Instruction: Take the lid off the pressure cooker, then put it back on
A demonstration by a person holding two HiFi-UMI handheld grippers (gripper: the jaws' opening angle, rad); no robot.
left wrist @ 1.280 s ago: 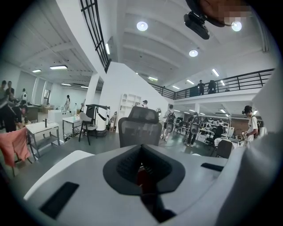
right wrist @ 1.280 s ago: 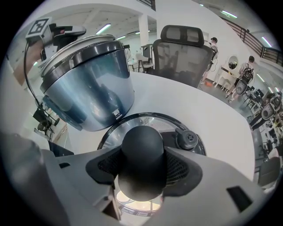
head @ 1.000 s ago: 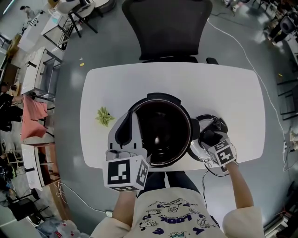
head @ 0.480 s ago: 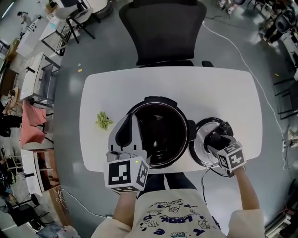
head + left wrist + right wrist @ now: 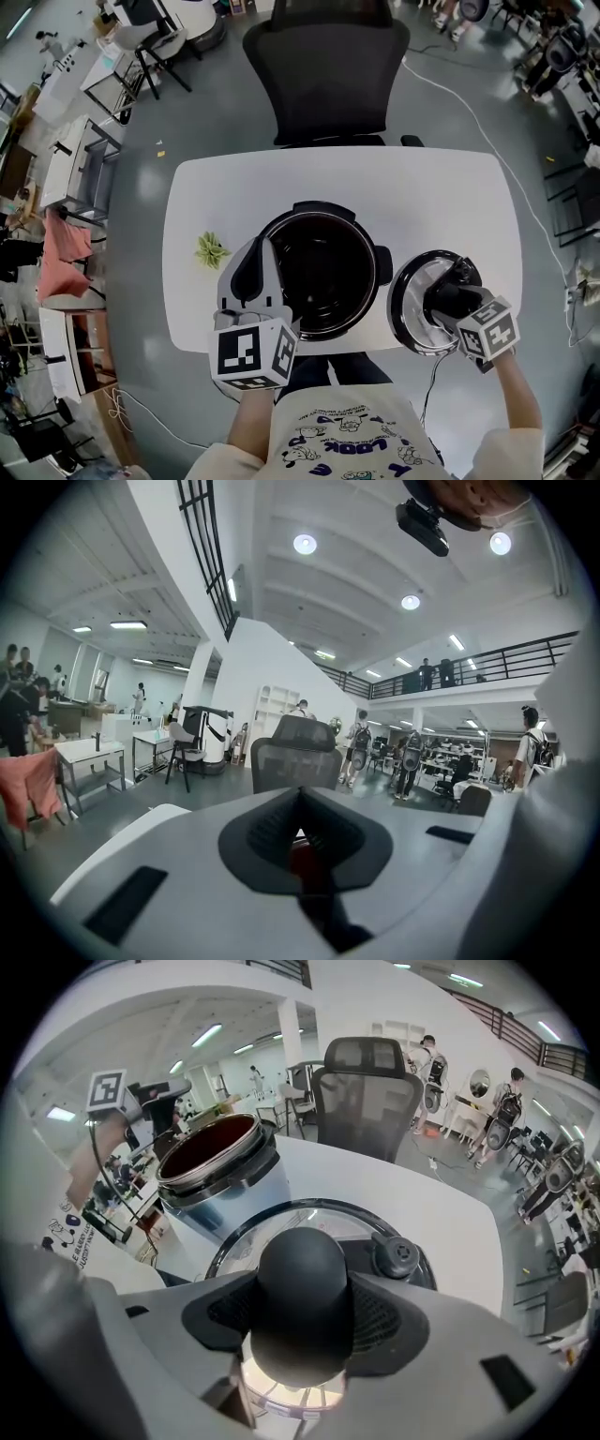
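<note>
White rounded counter (image 5: 450,202) on grey floor (image 5: 141,187), black mesh chair (image 5: 328,75) at top. Right gripper (image 5: 446,302) jaws clamp the glass lid (image 5: 406,314) by its round knob (image 5: 302,1302); left gripper (image 5: 300,841) jaws closed.

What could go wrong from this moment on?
1. The right gripper holds the lid by its round knob alone, near the table's front edge. A slip might drop it to the floor.
2. The left gripper, shut, lies beside the cooker without gripping it. The returning lid may strike it or push the cooker.
</note>
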